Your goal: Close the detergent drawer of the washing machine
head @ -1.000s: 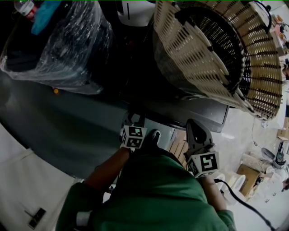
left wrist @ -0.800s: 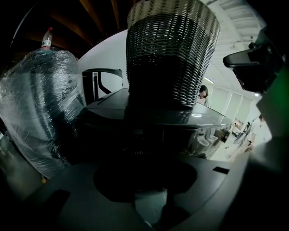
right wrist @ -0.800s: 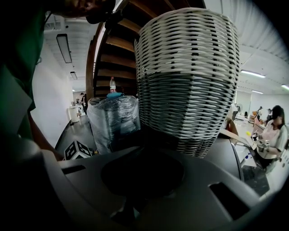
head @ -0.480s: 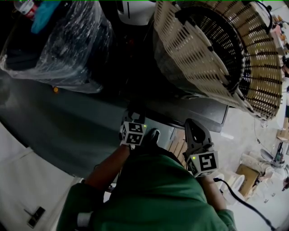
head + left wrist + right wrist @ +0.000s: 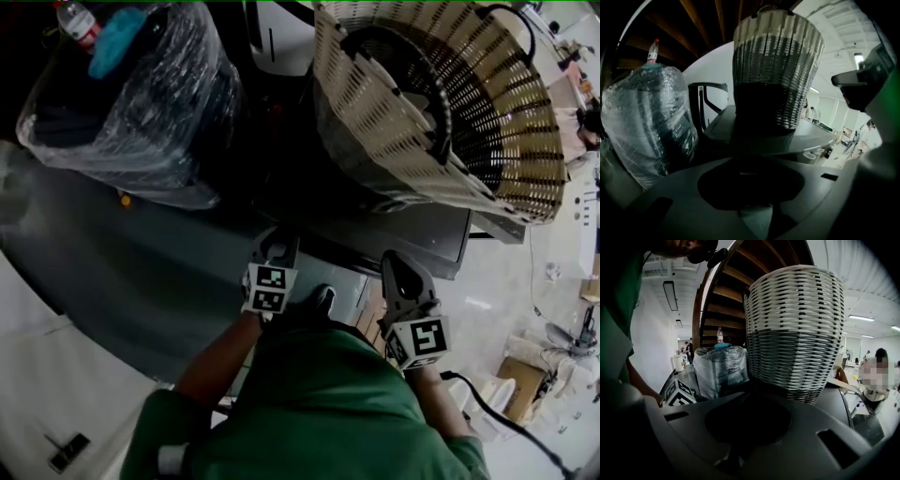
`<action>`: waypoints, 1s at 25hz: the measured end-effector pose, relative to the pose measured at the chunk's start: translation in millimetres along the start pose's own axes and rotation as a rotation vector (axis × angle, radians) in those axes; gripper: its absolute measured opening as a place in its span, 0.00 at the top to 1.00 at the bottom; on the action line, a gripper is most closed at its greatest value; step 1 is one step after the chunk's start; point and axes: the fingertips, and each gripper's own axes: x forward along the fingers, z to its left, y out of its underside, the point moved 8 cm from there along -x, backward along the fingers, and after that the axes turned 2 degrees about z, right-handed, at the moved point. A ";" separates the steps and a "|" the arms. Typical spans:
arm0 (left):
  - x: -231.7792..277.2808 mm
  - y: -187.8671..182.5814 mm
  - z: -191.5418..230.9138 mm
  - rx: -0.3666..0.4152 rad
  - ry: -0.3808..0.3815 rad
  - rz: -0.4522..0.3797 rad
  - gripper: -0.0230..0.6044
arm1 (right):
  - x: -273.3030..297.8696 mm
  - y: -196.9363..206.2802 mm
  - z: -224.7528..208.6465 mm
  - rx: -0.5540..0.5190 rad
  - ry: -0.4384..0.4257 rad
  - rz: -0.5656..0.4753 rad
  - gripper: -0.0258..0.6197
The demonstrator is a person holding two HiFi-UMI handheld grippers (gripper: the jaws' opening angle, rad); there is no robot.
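Note:
My left gripper (image 5: 279,242) and right gripper (image 5: 398,261) hover side by side over the front edge of the dark grey washing machine top (image 5: 141,272). Both stand open with nothing between their jaws. In the left gripper view the gap of the left gripper (image 5: 750,161) shows only the dark machine top. The right gripper (image 5: 752,397) points at the foot of the basket. A pale panel (image 5: 343,286) lies between the grippers below the edge. I cannot make out the detergent drawer.
A tall wicker basket (image 5: 441,103) stands on the machine top straight ahead of the grippers. A bundle wrapped in clear plastic (image 5: 131,112), with a bottle (image 5: 77,21) on top, sits to its left. Boxes and clutter lie on the pale floor (image 5: 511,291) at right.
My left gripper has lifted slightly at the machine's edge. The head view has swung a little, so the basket and the bundle sit shifted in the picture. The right gripper has stayed put.

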 end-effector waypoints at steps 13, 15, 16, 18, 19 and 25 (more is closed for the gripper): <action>-126.0 -95.7 -9.4 -0.020 -0.011 -0.337 0.73 | -43.2 -31.8 -8.5 -0.012 0.029 -0.186 0.93; -139.3 -110.5 -20.5 0.000 0.019 -0.370 0.73 | -51.1 -41.1 -5.3 -0.012 0.021 -0.214 0.93; -147.3 -119.3 -27.5 0.021 0.027 -0.398 0.73 | -55.6 -46.5 -3.4 -0.014 0.018 -0.228 0.93; -165.5 -136.6 -40.5 0.049 0.034 -0.474 0.74 | -65.8 -56.9 -0.4 -0.030 0.013 -0.257 0.93; -174.8 -143.7 -45.4 0.051 0.033 -0.521 0.75 | -71.4 -61.7 0.7 -0.043 0.010 -0.272 0.93; -204.7 -152.3 -62.9 0.053 0.048 -0.636 0.77 | -98.5 -82.2 5.2 -0.072 0.013 -0.352 0.93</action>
